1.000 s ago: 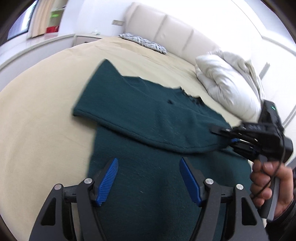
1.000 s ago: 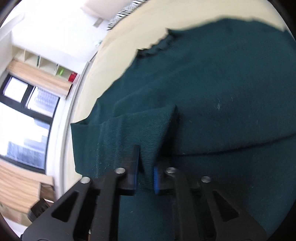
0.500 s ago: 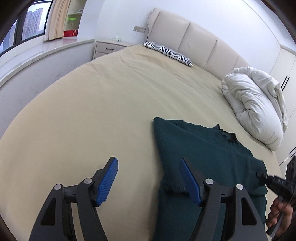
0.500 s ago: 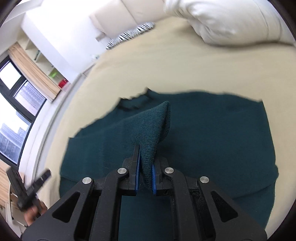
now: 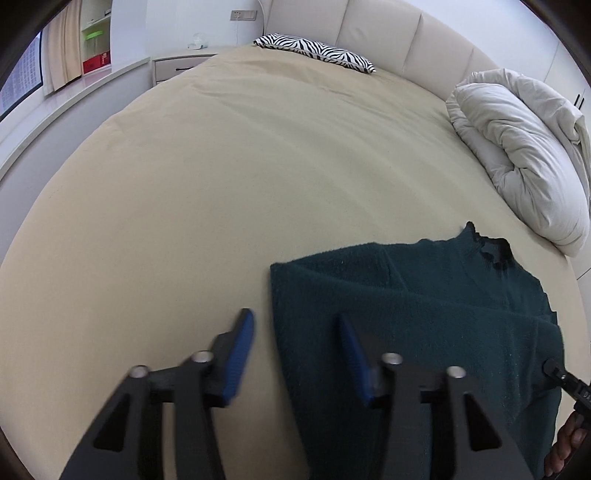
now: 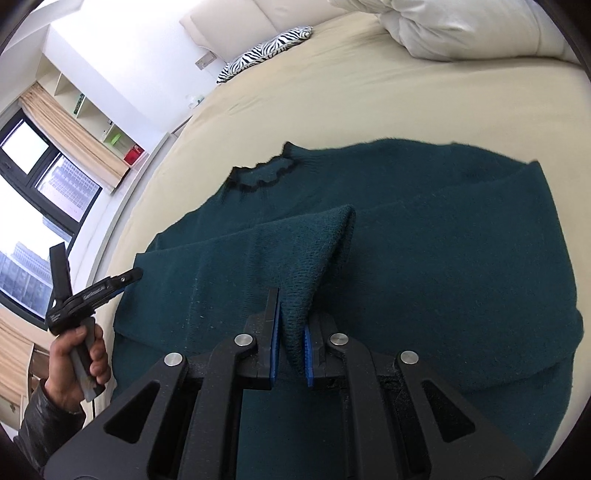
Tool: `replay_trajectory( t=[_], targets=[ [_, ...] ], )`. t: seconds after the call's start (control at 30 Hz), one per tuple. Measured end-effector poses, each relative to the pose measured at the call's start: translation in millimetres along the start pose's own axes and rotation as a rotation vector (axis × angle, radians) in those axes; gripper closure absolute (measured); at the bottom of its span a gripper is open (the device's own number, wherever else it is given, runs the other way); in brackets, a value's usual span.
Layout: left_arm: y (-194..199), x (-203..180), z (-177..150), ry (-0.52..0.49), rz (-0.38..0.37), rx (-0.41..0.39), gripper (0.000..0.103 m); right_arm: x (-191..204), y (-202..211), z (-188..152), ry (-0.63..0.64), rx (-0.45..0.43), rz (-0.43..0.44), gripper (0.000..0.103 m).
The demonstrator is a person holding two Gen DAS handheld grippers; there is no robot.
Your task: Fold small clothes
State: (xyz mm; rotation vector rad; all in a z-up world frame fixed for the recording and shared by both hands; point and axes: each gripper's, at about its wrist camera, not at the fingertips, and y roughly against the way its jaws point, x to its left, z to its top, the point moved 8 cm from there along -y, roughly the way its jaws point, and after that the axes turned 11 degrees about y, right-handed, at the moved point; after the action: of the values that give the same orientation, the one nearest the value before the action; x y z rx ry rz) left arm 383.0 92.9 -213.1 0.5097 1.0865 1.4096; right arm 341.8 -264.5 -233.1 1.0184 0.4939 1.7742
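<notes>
Sweater point(image 6: 424, 266), dark teal knit, spread flat on beige bedsheet point(image 5: 240, 177), scalloped neckline toward headboard point(image 5: 388, 33). One sleeve point(image 6: 295, 251) folded inward across chest, cuff end lifted into a peaked ridge and pinched between blue pads of right gripper point(image 6: 290, 343); jaws nearly closed, only the thickness of knit between them. Rest of sleeve running from the pads away to the shoulder fold at the garment's left edge.

Left gripper point(image 5: 295, 354) wide apart, nothing between the pads. Straddling sweater's near side edge: right pad over the teal knit, left pad over bare sheet; contact with fabric impossible to judge from this angle. Seen from right wrist view, left gripper point(image 6: 110, 284) held in left hand point(image 6: 79, 365), tips just at the folded shoulder corner of the garment.

White duvet point(image 5: 524, 147) bunched near headboard, well apart from sweater. Zebra-print pillow point(image 5: 317, 51) at far end of bed. Window point(image 6: 44, 206) and curtains beyond.
</notes>
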Motion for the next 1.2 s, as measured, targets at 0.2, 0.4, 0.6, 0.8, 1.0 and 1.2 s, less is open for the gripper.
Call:
replay_trajectory(
  t=[0.2, 0.4, 0.6, 0.8, 1.0, 1.2],
  targets=[
    [6, -5, 8, -0.061, 0.002, -0.05, 0.095, -12, -6, -4, -0.035, -0.003, 0.005, 0.089],
    [38, -12, 24, -0.131, -0.001, -0.228, 0.096, 3, 7, 6, 0.061, -0.06, -0.074, 0.096],
    [-5, 11, 15, -0.127, 0.042, -0.159, 0.095, -2, -9, 11, 0.068, -0.019, -0.124, 0.096],
    [9, 12, 22, -0.087, 0.027, -0.157, 0.088, -14, -18, 2, -0.019, 0.008, -0.085, 0.096],
    [46, 29, 0, 0.022, -0.036, -0.128, 0.054, -18, -16, -1, -0.124, 0.023, -0.023, 0.092],
    [42, 16, -53, -0.05, -0.006, -0.027, 0.044, -12, -11, -8, -0.107, 0.032, -0.025, 0.091]
  ],
)
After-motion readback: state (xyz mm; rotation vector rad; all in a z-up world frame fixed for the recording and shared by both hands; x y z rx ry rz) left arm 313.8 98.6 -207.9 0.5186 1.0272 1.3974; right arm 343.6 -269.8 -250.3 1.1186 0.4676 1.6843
